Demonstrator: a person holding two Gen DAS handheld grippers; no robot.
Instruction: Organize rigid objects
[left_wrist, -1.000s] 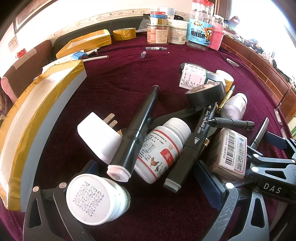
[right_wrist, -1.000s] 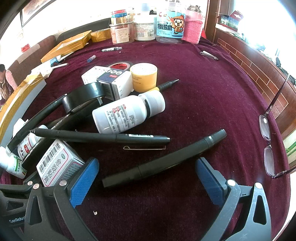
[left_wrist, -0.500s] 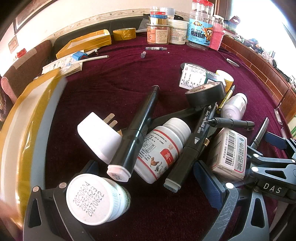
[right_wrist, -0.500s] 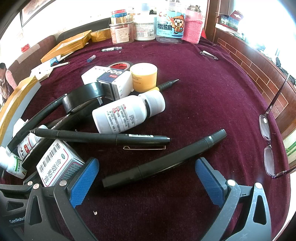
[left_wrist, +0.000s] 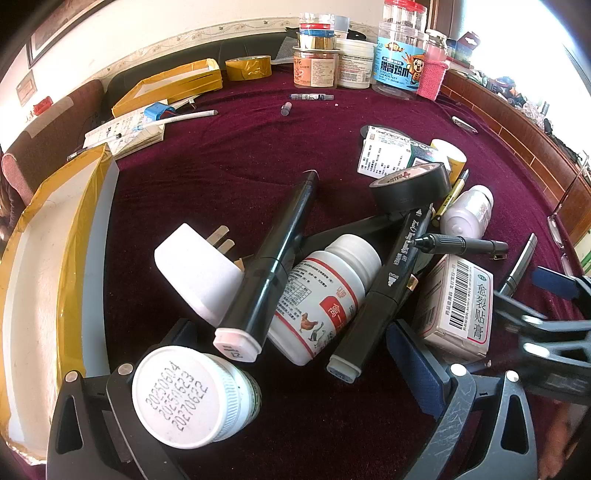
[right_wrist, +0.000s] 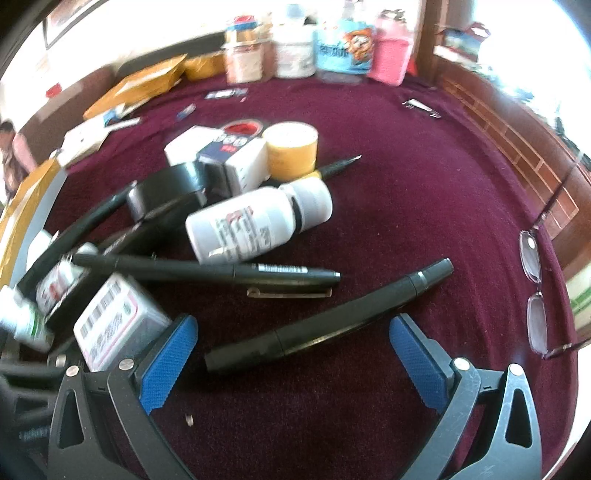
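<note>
My left gripper (left_wrist: 291, 354) is open low over a pile on the maroon cloth. A white bottle (left_wrist: 184, 395) with a date code on its base hides the left finger. Between the fingers lie a red-labelled white bottle (left_wrist: 321, 295) and two black markers (left_wrist: 273, 266), (left_wrist: 384, 291). A white plug (left_wrist: 195, 269) lies to their left and a barcoded box (left_wrist: 458, 306) to their right. My right gripper (right_wrist: 291, 343) is open too, and a black marker (right_wrist: 325, 317) lies slantwise between its blue pads (right_wrist: 166, 362). Beyond it are a thin black pen (right_wrist: 207, 269) and a white bottle (right_wrist: 258, 221).
A yellow-taped box (left_wrist: 48, 277) stands along the left edge. Black tape roll (left_wrist: 410, 184), yellow cup (right_wrist: 291, 147) and small boxes (right_wrist: 236, 162) crowd mid-table. Jars (left_wrist: 399, 62) line the back. Glasses (right_wrist: 535, 288) lie at the right, near the wooden rim.
The yellow-taped box at the left has slid farther left, away from the pile. The right wrist view is now blurred as the right gripper shifts slightly. The pile has not moved.
</note>
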